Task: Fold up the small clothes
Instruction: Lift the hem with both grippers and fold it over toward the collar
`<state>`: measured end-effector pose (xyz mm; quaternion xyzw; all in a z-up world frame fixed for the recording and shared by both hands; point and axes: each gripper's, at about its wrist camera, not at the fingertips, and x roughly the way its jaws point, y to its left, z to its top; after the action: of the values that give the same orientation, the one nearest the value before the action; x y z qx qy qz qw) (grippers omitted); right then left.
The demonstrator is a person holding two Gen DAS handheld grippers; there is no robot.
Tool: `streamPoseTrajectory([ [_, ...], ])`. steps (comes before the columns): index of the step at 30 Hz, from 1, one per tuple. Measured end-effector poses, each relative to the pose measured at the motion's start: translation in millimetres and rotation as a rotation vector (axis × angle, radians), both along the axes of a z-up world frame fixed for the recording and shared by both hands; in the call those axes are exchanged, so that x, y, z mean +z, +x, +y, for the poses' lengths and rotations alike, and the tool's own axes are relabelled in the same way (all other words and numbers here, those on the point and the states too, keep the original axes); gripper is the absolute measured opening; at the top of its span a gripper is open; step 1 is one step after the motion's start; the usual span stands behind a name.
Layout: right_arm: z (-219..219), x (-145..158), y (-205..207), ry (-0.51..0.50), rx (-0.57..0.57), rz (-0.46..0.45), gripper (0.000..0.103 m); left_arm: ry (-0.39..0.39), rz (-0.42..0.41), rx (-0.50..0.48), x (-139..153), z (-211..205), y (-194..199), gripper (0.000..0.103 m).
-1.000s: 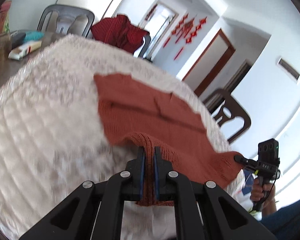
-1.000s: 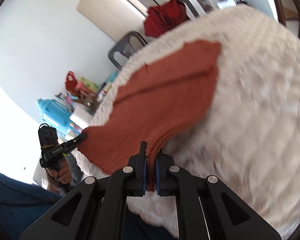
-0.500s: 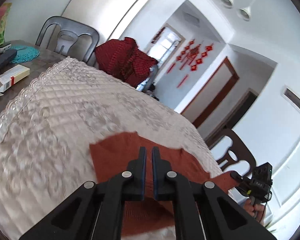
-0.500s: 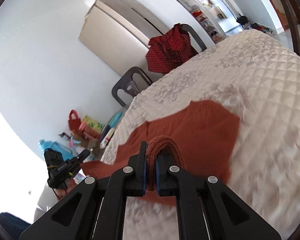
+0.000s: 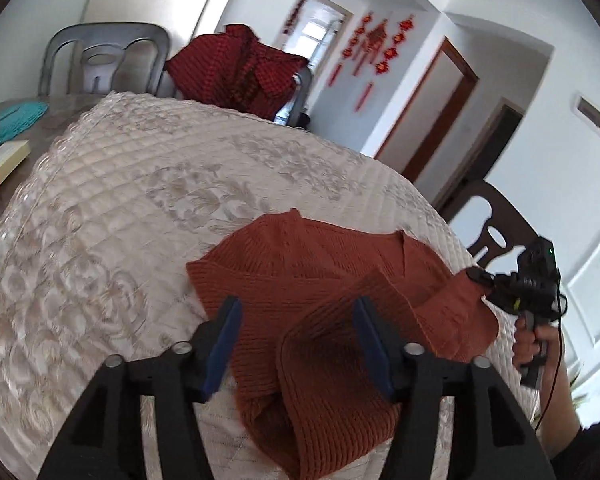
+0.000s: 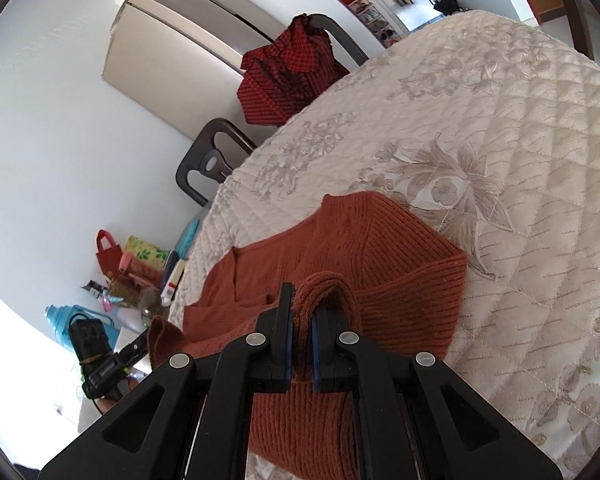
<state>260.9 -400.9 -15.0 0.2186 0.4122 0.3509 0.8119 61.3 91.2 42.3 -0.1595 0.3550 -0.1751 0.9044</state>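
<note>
A rust-orange knit sweater [image 5: 300, 264] lies partly doubled over on the cream quilted table cover [image 5: 120, 220]. My left gripper [image 5: 296, 308] has its jaws opening; a loose fold of the sweater sits between the blue pads [image 5: 224, 336] without being pressed. In the right wrist view my right gripper [image 6: 302, 304] is shut on a raised ridge of the sweater [image 6: 380, 248]. From the left wrist view that right gripper [image 5: 478, 276] pinches the sweater's right edge, with a hand on its handle.
A red checked garment [image 5: 236, 68] hangs on a chair behind the table, beside a grey chair [image 5: 100, 60]. A dark wooden chair [image 5: 492, 232] stands at the right. A box [image 5: 0, 164] and a teal mat [image 5: 16, 120] lie on the left. Bottles and bags [image 6: 132, 276] stand beyond the table edge.
Both grippers carried the sweater's near edge forward over the rest of it. The left jaws, shut on the knit before, now stand apart with the fold loose. The right grip is unchanged.
</note>
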Motion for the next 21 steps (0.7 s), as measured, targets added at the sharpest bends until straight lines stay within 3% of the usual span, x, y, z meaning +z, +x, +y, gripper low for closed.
streamPoseTrajectory([
  [2, 0.9, -0.4, 2.3, -0.006, -0.002, 0.003, 0.006, 0.0, 0.009, -0.06, -1.4, -5.2, 10.0, 0.071],
  [9, 2.3, -2.3, 4.6, -0.033, -0.002, 0.005, 0.006, 0.001, 0.077, -0.234, -14.2, -30.8, 41.0, 0.07],
  [12, 3.7, -3.4, 6.2, -0.038, -0.007, 0.01, 0.006, -0.017, 0.081, -0.252, -15.1, -34.7, 41.9, 0.043],
  [14, 4.5, -3.2, 6.8, -0.04, -0.008, 0.01, 0.006, -0.014, 0.055, -0.25, -12.4, -35.5, 36.8, 0.015],
  [17, 4.9, -1.9, 7.9, -0.037, -0.009, 0.009, 0.006, -0.019, 0.001, -0.205, -4.3, -31.7, 29.4, 0.008],
  [21, 4.1, 5.4, 12.1, 0.003, -0.019, 0.005, 0.006, -0.078, -0.059, -0.095, 7.9, -12.0, 25.5, 0.007],
])
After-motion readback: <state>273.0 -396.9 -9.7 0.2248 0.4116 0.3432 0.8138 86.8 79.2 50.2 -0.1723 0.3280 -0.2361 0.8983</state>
